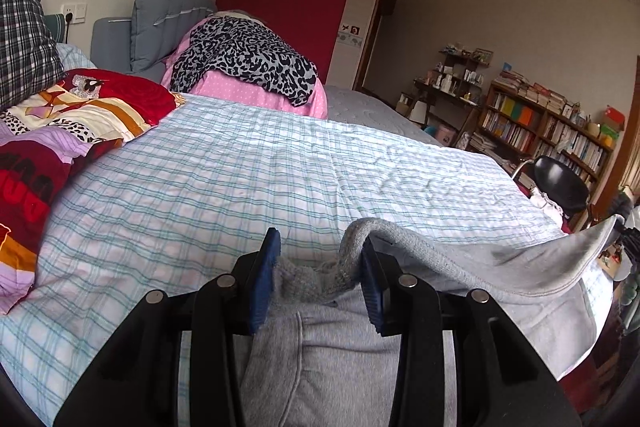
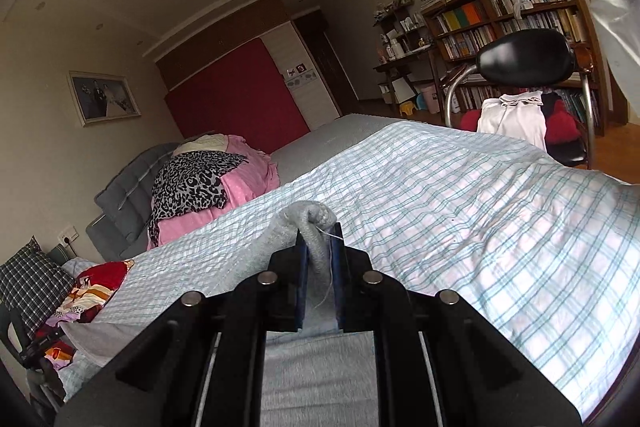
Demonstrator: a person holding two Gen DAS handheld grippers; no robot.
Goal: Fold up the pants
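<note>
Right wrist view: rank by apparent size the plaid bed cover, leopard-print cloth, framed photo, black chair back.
1. plaid bed cover, by far the largest
2. leopard-print cloth
3. black chair back and framed photo: look alike, and depths differ, so unranked

My left gripper (image 1: 318,259) has grey pants (image 1: 460,259) bunched btwn its blue pads (image 1: 264,283) (fabric lifted, trailing right) over the checked bedspread (image 1: 224,171); leopard-print cloth (image 1: 244,57) at far end.
</note>
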